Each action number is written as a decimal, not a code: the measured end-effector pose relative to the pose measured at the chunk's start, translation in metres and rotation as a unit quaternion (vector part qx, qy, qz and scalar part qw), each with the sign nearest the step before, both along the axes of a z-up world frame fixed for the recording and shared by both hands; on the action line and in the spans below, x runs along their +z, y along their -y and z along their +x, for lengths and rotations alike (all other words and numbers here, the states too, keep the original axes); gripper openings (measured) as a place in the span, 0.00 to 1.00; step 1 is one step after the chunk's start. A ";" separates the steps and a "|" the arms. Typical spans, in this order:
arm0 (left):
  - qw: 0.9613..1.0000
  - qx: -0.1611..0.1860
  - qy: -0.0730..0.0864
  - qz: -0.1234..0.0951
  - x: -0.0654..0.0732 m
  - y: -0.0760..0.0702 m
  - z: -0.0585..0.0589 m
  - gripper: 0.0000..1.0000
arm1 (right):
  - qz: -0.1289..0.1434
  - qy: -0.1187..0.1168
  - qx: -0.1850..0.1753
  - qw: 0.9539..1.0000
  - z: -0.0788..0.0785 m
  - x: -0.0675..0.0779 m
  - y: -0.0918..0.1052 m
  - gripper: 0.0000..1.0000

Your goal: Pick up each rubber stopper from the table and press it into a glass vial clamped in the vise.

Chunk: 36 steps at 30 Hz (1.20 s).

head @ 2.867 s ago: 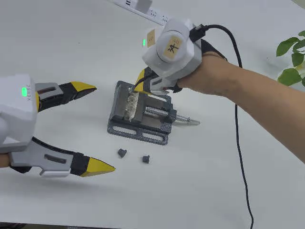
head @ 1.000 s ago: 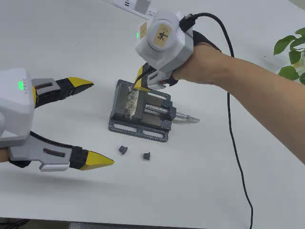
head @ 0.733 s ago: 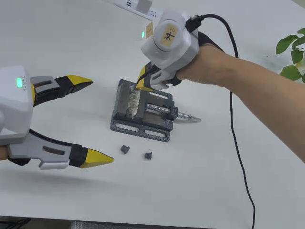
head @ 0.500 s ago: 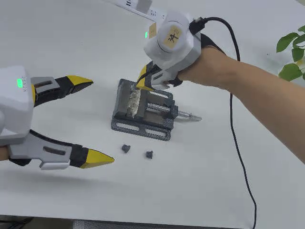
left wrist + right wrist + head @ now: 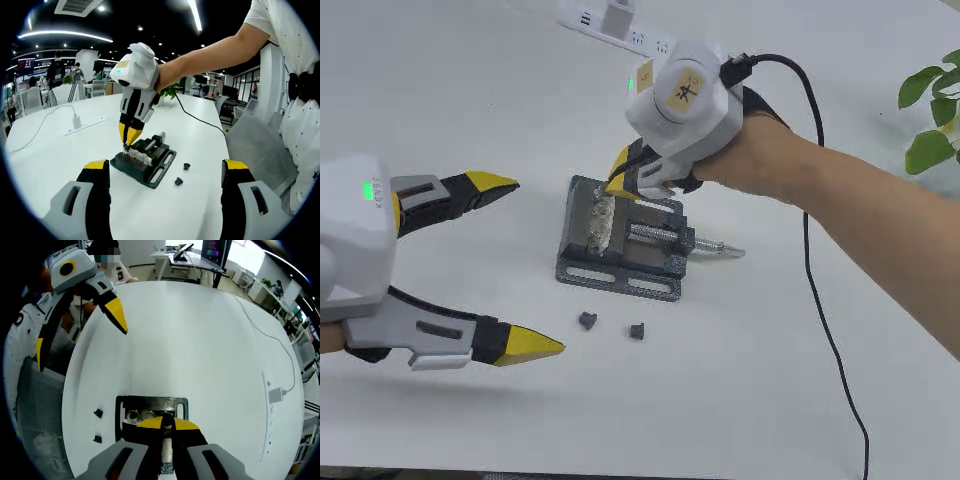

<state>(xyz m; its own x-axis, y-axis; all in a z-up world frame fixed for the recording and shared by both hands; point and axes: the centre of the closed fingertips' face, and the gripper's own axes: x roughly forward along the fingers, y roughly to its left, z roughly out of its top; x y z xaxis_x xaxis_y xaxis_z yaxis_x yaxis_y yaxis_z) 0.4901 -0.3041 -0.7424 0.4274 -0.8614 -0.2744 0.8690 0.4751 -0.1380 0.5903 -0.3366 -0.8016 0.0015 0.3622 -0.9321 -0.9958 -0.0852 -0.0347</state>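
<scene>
Little has shifted since a moment ago: my left tongs (image 5: pixel 538 265) stay spread wide, and my right tongs (image 5: pixel 620 188) still hang over the far end of the vise (image 5: pixel 620 262). On the left, my left tongs hover above the table (image 5: pixel 770 400), jaws well apart and holding nothing. Next, one rubber stopper (image 5: pixel 587 321) and a second rubber stopper (image 5: pixel 637 331) lie apart on the table, just in front of the vise. The glass vials (image 5: pixel 598 220) stand in a row clamped in the vise. My right tongs point down at the end of that row, jaws drawn together. Whether they pinch anything I cannot tell.
</scene>
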 end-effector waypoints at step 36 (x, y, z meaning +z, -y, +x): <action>0.998 -0.032 0.009 0.044 0.004 0.002 -0.010 0.90 | 0.170 -0.011 -0.122 0.978 -0.025 0.047 0.042 0.34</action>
